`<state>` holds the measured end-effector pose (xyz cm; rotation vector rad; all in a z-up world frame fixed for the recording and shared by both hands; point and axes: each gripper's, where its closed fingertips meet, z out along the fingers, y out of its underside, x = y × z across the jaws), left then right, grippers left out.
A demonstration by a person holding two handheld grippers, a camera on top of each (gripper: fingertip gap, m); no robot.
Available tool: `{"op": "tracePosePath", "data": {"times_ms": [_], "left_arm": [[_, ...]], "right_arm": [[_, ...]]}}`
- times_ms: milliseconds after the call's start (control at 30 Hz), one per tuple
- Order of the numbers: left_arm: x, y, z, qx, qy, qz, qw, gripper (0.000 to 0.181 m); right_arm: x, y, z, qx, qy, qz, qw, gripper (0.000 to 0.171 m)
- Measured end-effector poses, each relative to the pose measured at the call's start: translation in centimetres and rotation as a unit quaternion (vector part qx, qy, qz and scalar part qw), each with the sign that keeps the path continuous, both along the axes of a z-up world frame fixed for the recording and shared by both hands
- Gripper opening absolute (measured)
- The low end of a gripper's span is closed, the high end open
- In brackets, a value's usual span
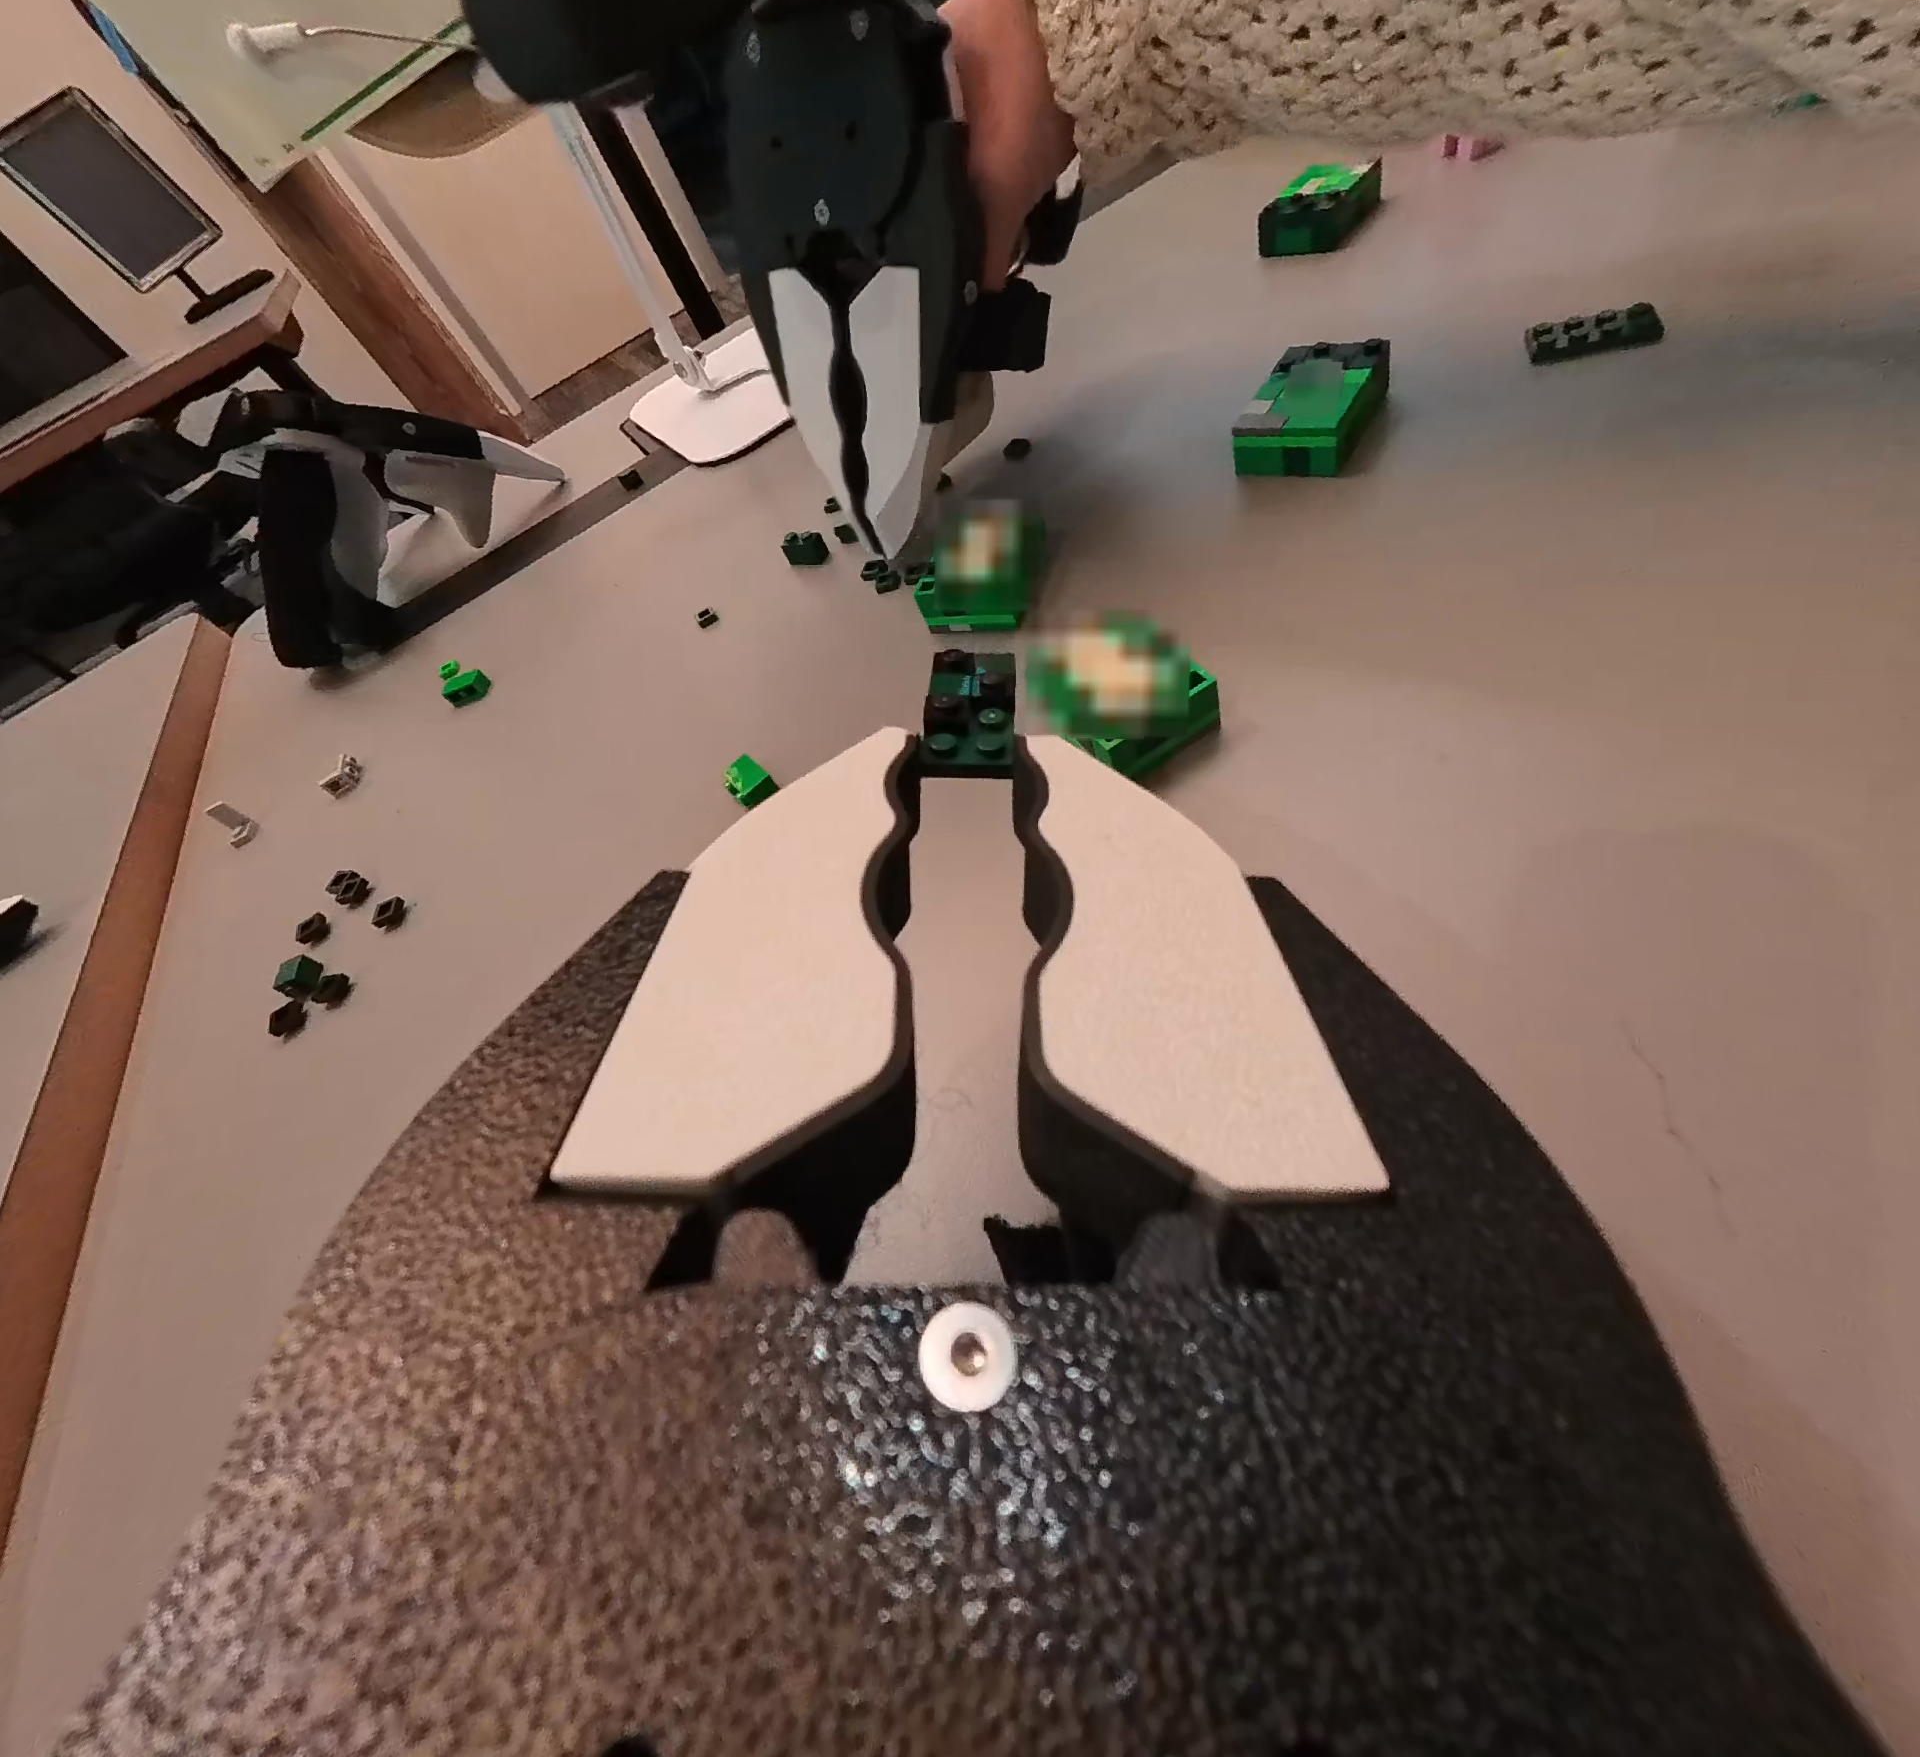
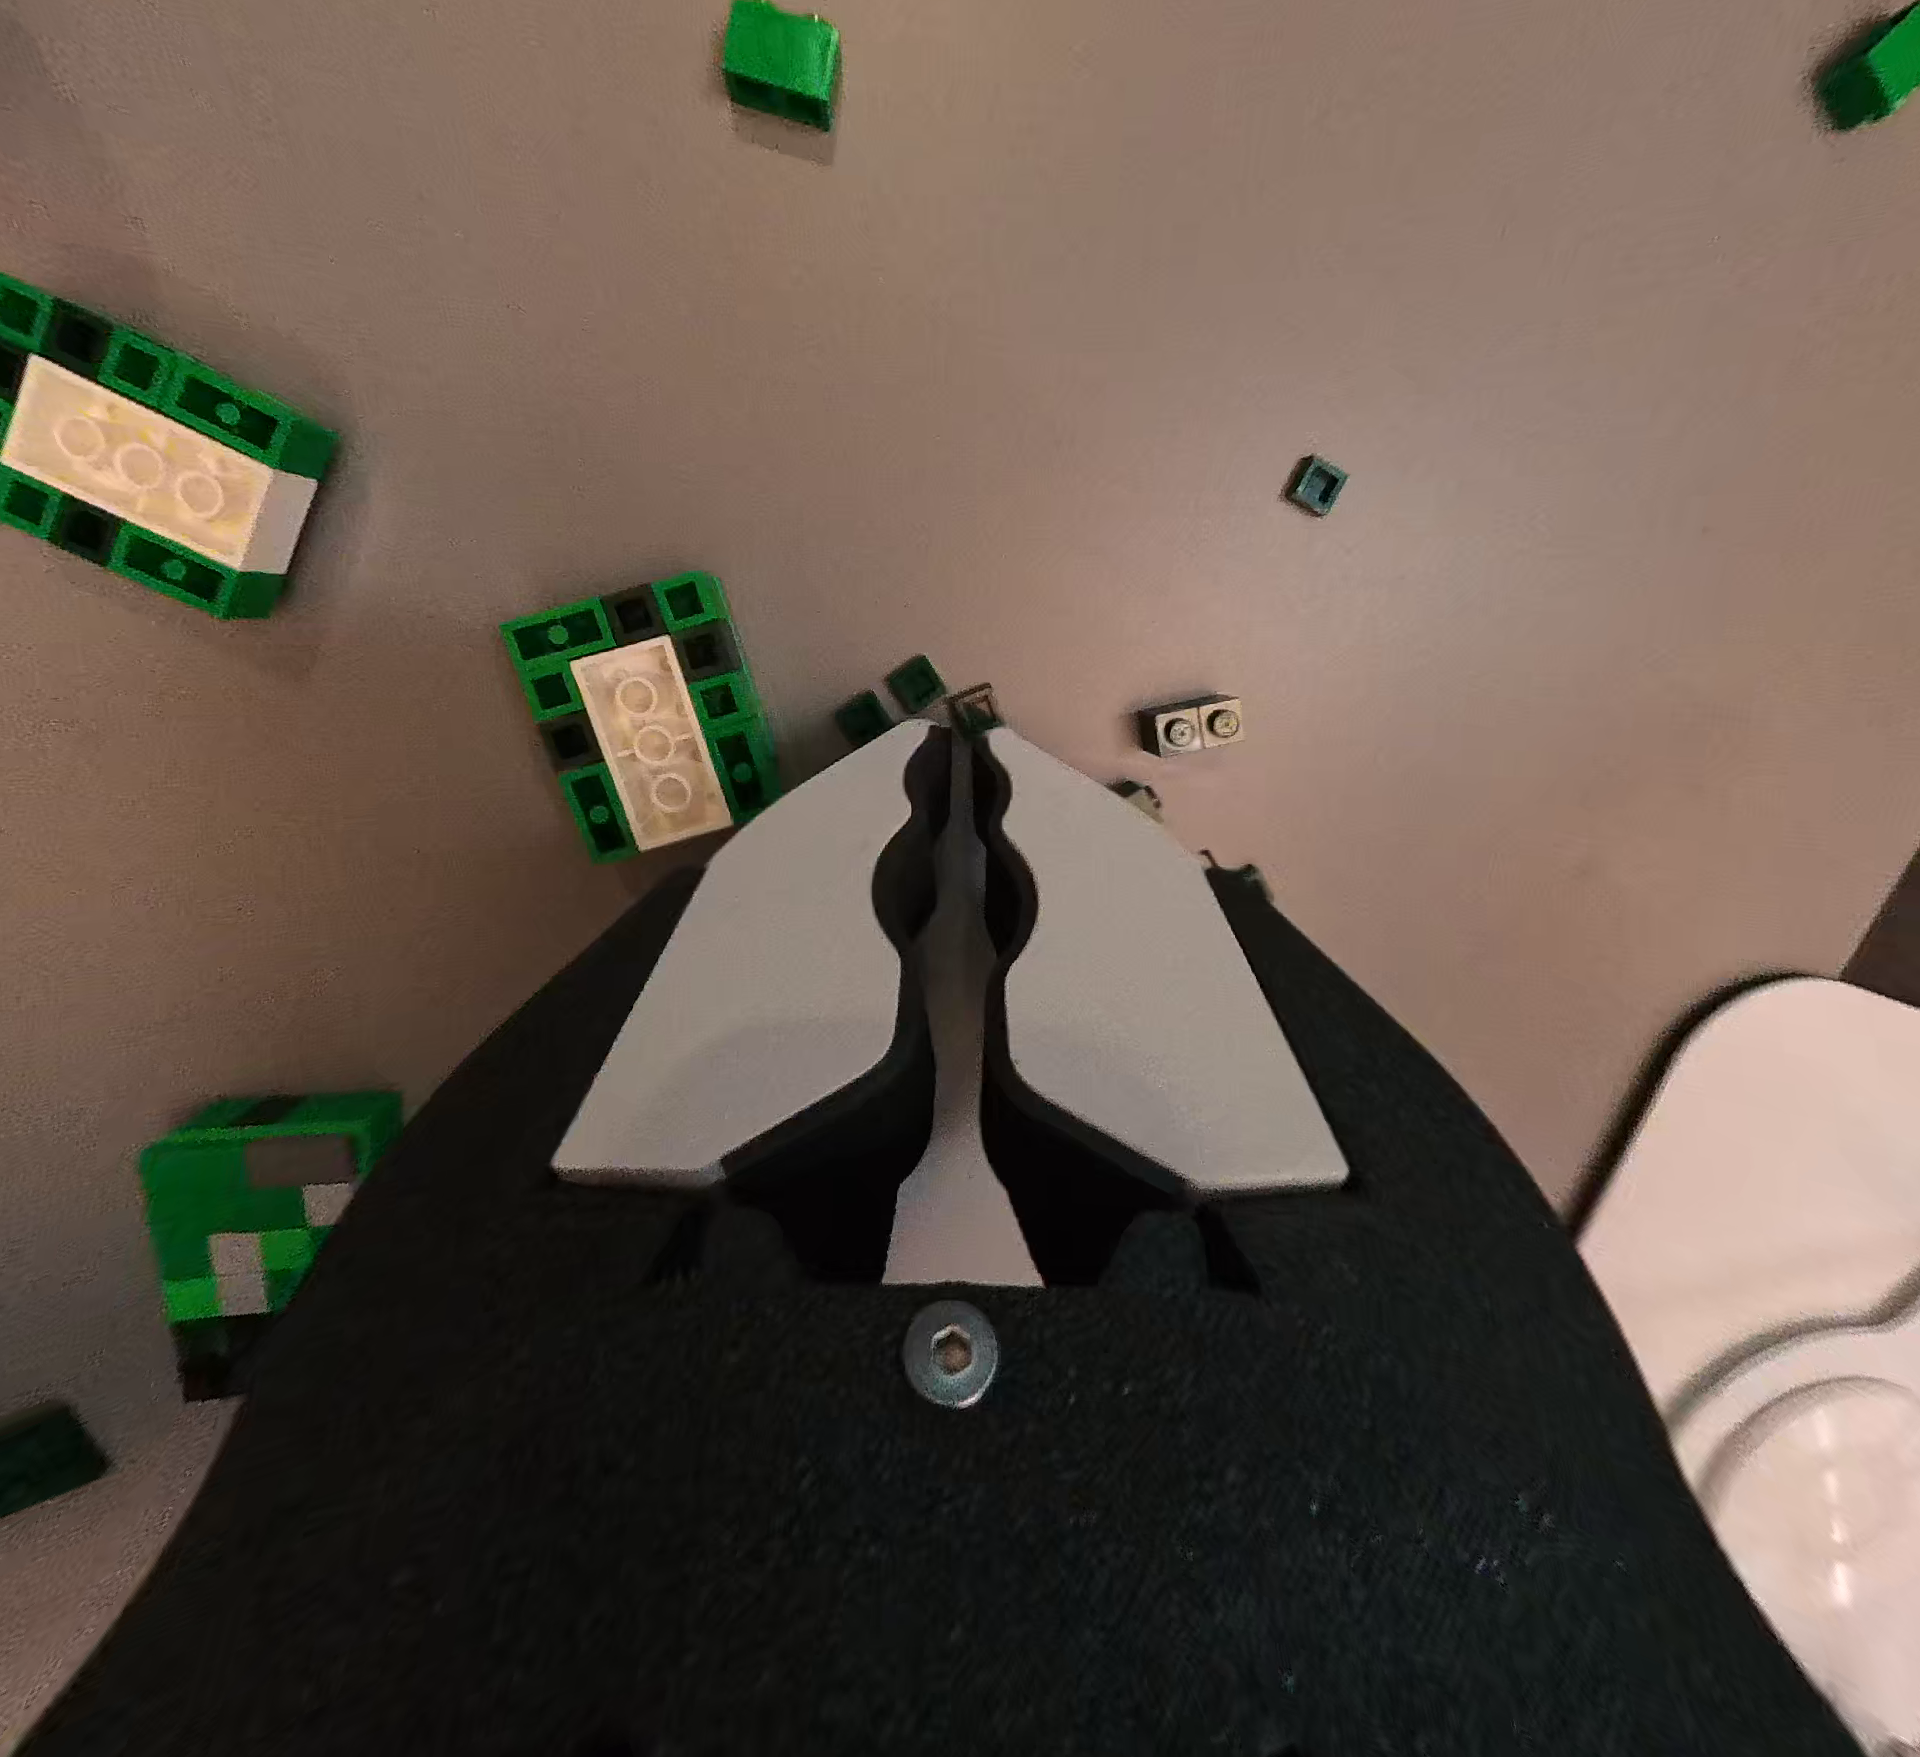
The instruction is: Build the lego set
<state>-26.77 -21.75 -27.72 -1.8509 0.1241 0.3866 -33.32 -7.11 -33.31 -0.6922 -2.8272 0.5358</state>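
Left gripper (image 1: pixel 968 751) pinches a dark green plate (image 1: pixel 968 733) steady while right gripper (image 2: pixel 966 733), nearly pressed together, nips a tiny piece (image 2: pixel 975 708) off the table (image 2: pixel 1143 253).

Grey table (image 1: pixel 1558 876), wooden desk (image 1: pixel 156 377) behind

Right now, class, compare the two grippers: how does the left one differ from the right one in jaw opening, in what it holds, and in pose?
The left gripper has its jaws parted around a dark green lego piece; the right gripper has its jaws nearly closed on a tiny dark piece. The left gripper lies low along the table; the right gripper points steeply down at it. Both have pale fingers on black bodies.
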Motion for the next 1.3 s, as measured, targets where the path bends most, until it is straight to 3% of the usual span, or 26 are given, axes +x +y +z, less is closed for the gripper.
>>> {"op": "tracePosePath", "data": {"times_ms": [300,567,767,933,1100,1300], "left_arm": [[0.0,0.0,0.0,0.001,-0.002,0.001,1.0,0.016],[0.0,0.0,0.0,0.0,-0.002,0.0,1.0,0.016],[-0.1,-0.1,0.2,0.007,-0.003,0.002,1.0,0.016],[0.2,-0.3,1.0,0.034,-0.004,-0.003,0.999,0.016],[2.9,1.4,2.5,0.075,-0.035,-0.032,0.996,0.016],[7.9,4.7,0.7,0.015,-0.006,-0.095,0.995,0.016]], "right_arm": [[-0.4,0.1,-0.4,0.009,-0.023,0.021,0.999,0.016],[-0.7,0.0,-0.5,0.004,-0.024,0.018,1.0,0.008],[-0.2,-1.4,2.3,-0.036,0.06,-0.005,0.998,0.008],[4.8,-6.0,6.6,-0.124,0.154,-0.051,0.979,0.008],[11.6,-9.1,4.9,-0.125,0.21,-0.115,0.963,0.008],[15.6,-8.8,2.8,-0.125,0.25,-0.173,0.944,0.008]]}}
